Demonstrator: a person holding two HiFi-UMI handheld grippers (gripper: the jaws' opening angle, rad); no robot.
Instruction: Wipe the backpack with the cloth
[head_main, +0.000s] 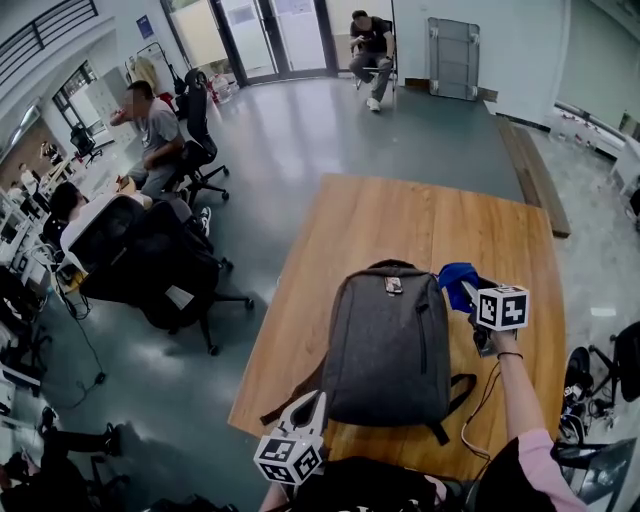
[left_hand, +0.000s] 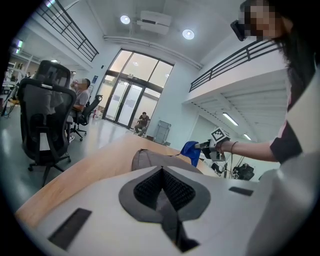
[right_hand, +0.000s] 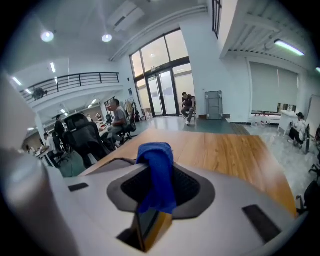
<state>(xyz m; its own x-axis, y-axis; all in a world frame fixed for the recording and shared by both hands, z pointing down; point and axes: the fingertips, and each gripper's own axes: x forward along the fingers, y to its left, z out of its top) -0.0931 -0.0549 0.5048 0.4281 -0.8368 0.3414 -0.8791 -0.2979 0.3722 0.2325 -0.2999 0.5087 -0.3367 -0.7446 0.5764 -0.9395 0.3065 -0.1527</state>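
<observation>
A dark grey backpack (head_main: 390, 345) lies flat on the wooden table (head_main: 380, 215), top end away from me. My right gripper (head_main: 470, 295) hovers by the backpack's upper right corner, shut on a blue cloth (head_main: 456, 276); the cloth (right_hand: 156, 175) hangs between its jaws in the right gripper view. My left gripper (head_main: 312, 405) sits at the backpack's near left corner, jaws shut with nothing between them. From the left gripper view the backpack (left_hand: 150, 159) lies just beyond the jaws, with the blue cloth (left_hand: 190, 151) past it.
The table's near edge is right below me and its left edge drops to grey floor. Black office chairs (head_main: 165, 265) and seated people (head_main: 150, 130) are at the left. Another person (head_main: 372, 45) sits by the far glass doors. A cable (head_main: 480, 410) trails from my right arm.
</observation>
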